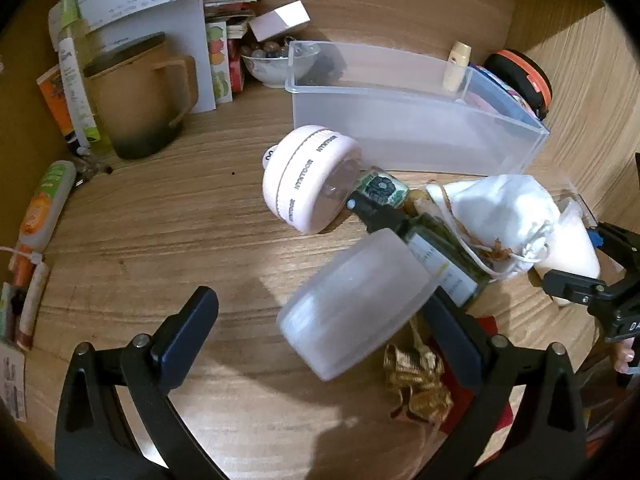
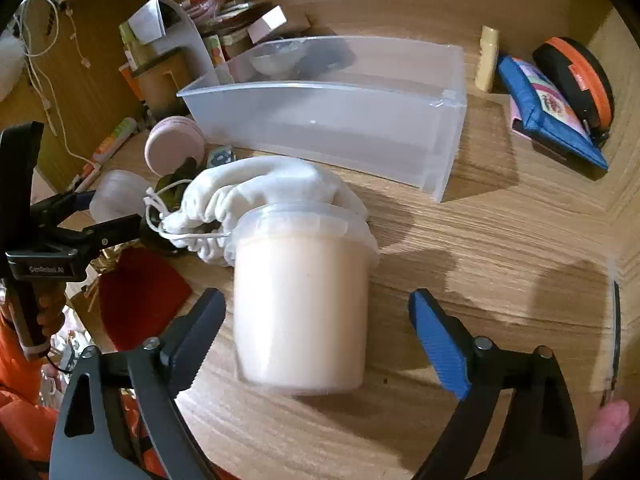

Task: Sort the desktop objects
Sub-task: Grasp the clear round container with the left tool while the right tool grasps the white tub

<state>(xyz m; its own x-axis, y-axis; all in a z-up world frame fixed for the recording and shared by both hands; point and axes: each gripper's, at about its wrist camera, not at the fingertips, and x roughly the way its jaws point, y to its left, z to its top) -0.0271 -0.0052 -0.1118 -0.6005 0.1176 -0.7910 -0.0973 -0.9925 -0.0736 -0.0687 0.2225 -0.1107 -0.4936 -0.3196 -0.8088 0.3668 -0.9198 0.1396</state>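
In the left wrist view my left gripper is open, with a frosted plastic cap on a dark spray bottle lying between its fingers, close to the right one. A pink round timer, a white drawstring pouch and a clear plastic bin lie beyond. In the right wrist view my right gripper is open around a cream plastic jar lying on the desk, not touching it. The pouch and the bin are behind the jar.
A tan mug, papers and tubes crowd the desk's left back. A gold ribbon and a red pouch lie near the front. A blue pouch, an orange-black case and a cream tube lie right of the bin.
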